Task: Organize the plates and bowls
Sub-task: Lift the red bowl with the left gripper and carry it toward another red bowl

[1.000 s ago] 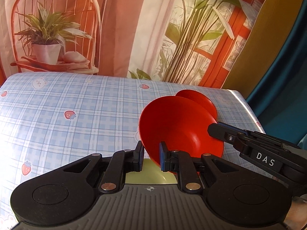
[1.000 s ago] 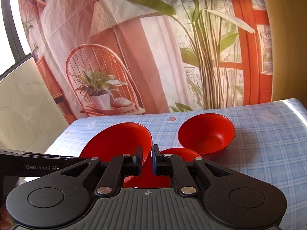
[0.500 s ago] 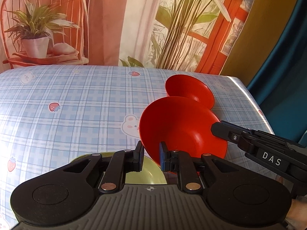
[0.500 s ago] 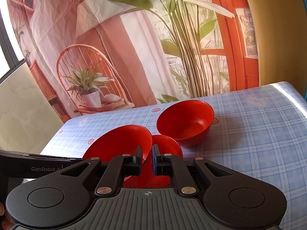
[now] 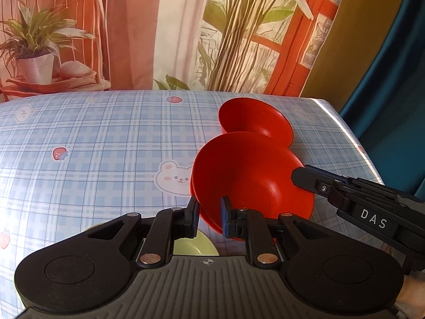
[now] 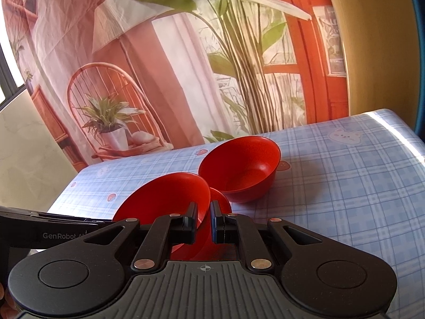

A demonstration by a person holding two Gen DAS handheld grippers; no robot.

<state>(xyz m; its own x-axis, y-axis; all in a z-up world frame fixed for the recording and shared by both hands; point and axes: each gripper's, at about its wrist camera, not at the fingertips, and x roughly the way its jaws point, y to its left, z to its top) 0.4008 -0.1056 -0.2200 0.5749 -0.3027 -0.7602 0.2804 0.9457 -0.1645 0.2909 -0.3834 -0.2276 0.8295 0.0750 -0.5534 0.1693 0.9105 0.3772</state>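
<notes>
The table point(image 5: 93, 138), under a blue checked cloth printed with bears and strawberries, fills the middle band of both views, and most of it lies bare, so the sorting looks to be partway and not finished. In the left wrist view a large red bowl point(image 5: 252, 175) sits tilted at centre right, and it appears to be carried between the two tools: the left gripper point(image 5: 209, 214) at bottom centre is closed on its near rim, with the rim between the blue pads, while the right gripper point(image 5: 305, 179) reaches in from the right edge and nips the far rim. In the right wrist view the right gripper point(image 6: 204, 219) is nearly shut at bottom centre, with red rim between its tips; a second red shape shows just behind the held bowl there, and whether that is another nested bowl I cannot tell. A second red bowl point(image 6: 239, 170) rests upright on the cloth above centre, just beyond the held one, a likely place to stack it. A yellow-green dish point(image 5: 190, 247) peeks out at the bottom centre of the left view, mostly hidden under the tool. Judged from this, the held bowl is not yet set down.
</notes>
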